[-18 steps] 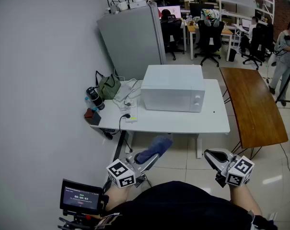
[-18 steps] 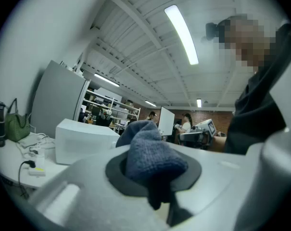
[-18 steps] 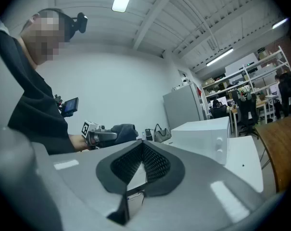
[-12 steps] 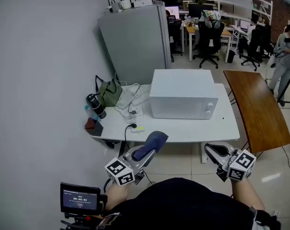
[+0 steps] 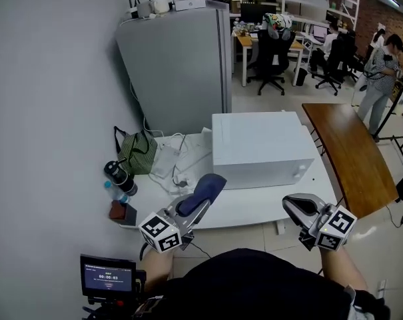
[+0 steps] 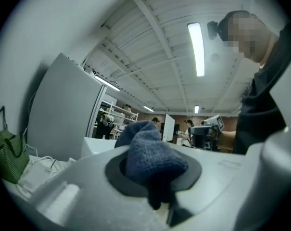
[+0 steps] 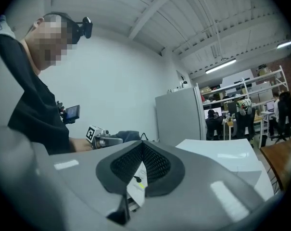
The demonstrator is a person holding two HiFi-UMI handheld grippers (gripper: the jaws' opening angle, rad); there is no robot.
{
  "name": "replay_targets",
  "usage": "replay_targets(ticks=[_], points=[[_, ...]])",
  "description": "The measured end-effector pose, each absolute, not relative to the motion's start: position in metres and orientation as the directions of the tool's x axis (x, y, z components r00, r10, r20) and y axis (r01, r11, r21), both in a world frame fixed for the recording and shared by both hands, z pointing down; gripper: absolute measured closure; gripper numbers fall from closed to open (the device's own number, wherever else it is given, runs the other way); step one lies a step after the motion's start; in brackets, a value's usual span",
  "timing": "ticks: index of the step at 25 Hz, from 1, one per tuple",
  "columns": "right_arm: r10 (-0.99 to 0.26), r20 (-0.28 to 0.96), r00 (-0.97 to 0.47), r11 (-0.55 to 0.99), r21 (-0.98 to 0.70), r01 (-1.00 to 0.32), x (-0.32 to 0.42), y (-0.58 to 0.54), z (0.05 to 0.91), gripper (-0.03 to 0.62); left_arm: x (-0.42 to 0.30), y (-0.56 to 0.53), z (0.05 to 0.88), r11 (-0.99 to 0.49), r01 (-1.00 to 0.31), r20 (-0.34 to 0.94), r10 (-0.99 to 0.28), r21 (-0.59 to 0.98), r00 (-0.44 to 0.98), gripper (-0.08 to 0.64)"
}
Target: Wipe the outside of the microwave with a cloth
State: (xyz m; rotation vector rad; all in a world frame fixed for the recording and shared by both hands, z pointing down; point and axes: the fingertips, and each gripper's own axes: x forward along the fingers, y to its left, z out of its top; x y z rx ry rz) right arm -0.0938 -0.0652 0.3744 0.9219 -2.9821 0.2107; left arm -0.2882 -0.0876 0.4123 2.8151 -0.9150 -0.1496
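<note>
Closer now than 0.5 s ago: the white box-shaped microwave (image 5: 261, 149) and the white worktop (image 5: 254, 209) have slid down the head view toward both tools, and the tall grey metal cabinet (image 5: 178, 65) fills more of the frame. The left hand-held gripper (image 5: 196, 211) (image 6: 155, 177) is clamped on the dark blue terry cloth (image 5: 202, 189) (image 6: 152, 155), which now overlaps the worktop's front edge, near the microwave's left front corner but apart from it. The right hand-held gripper (image 5: 296, 211) (image 7: 141, 170) stays low at the worktop's right front, pads drawn together, nothing held. The microwave door is closed. At the worktop's left, 1 green fabric bag (image 5: 136, 152) sits with its top gathered, contents unseen, next to a black flask (image 5: 118, 177).
</note>
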Motion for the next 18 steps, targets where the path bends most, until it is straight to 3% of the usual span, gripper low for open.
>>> replay_targets(ticks=[4, 9, 13, 18], points=[[-0.581, 0.041, -0.813, 0.803, -0.138, -0.58, -0.069, -0.108, 0.38, 0.588, -0.274, -0.144, 0.424, -0.79, -0.579, -0.017, -0.594, 0.199, 0.804, 0.503], [-0.523, 0.006, -0.852, 0.85, -0.068, -0.522, -0.024, -0.17, 0.379, 0.588, -0.264, -0.246, 0.433, -0.702, -0.688, 0.07, -0.689, 0.184, 0.721, 0.503], [-0.463, -0.009, -0.886, 0.886, -0.033, -0.462, 0.016, -0.219, 0.379, 0.588, -0.267, -0.335, 0.446, -0.61, -0.788, 0.232, -0.758, 0.082, 0.61, 0.503], [-0.501, -0.01, -0.865, 0.864, -0.071, -0.499, 0.06, -0.264, 0.392, 0.588, -0.281, -0.438, 0.485, -0.543, -0.838, 0.45, -0.763, -0.06, 0.463, 0.503]])
